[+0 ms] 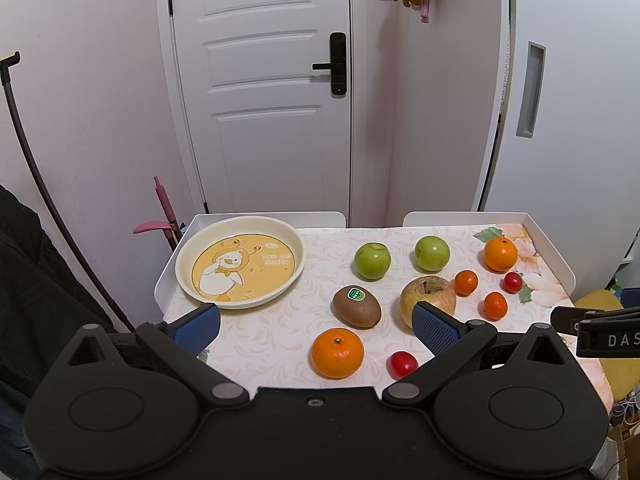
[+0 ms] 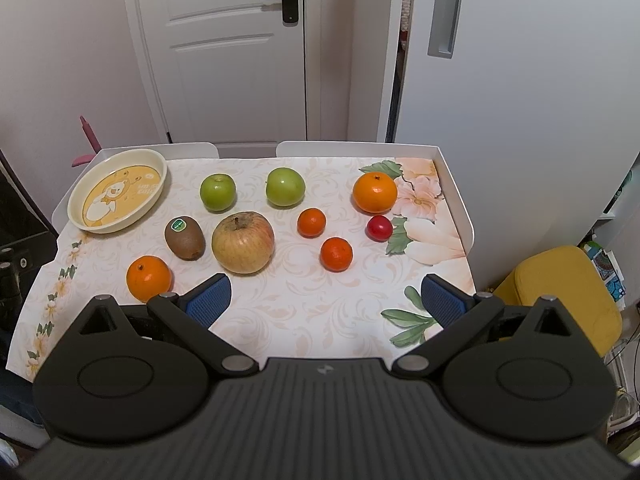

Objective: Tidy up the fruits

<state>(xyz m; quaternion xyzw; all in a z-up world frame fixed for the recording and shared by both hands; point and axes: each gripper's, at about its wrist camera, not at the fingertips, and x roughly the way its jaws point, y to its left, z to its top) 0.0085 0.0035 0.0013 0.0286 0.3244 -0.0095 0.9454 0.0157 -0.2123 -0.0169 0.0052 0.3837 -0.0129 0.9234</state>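
Both my left gripper [image 1: 316,326] and right gripper [image 2: 326,300] hover spread wide and empty; the near orange [image 1: 337,353] lies just ahead between the left fingers, probably closest to the plate [image 1: 188,252].

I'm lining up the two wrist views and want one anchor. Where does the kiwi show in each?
Left wrist: the kiwi lies just right of centre, between the plate and the big apple.
Right wrist: the kiwi lies left of centre, just left of the big apple.
Shared landmark: the plate, at the table's far left corner in both.
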